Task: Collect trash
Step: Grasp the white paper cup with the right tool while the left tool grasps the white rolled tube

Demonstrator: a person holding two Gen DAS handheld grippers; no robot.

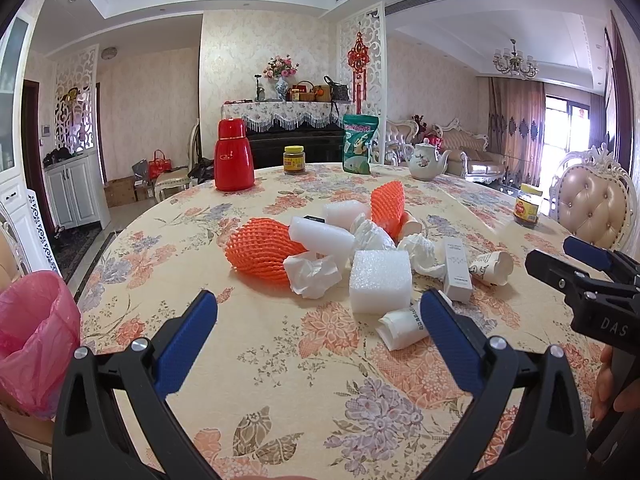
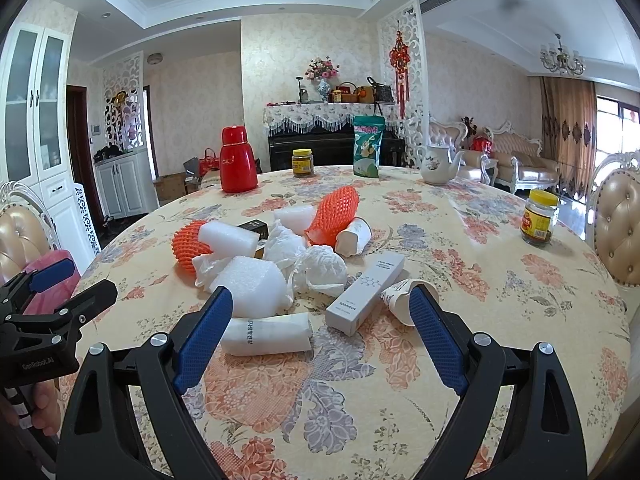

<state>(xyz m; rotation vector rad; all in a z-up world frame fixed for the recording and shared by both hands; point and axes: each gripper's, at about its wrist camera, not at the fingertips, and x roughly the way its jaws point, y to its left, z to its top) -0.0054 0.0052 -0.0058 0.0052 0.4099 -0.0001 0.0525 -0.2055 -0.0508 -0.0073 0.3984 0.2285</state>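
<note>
A pile of trash lies mid-table: two orange foam nets, white foam blocks, crumpled tissues, crushed paper cups and a white carton. A bin with a pink liner stands off the table's left edge. My left gripper is open and empty, just short of the pile. My right gripper is open and empty, with the flattened cup and carton between its fingers' line. Each gripper shows at the other view's edge.
On the floral tablecloth at the far side stand a red thermos, two yellow-lidded jars, a green snack bag and a white teapot. Padded chairs stand at the table's sides.
</note>
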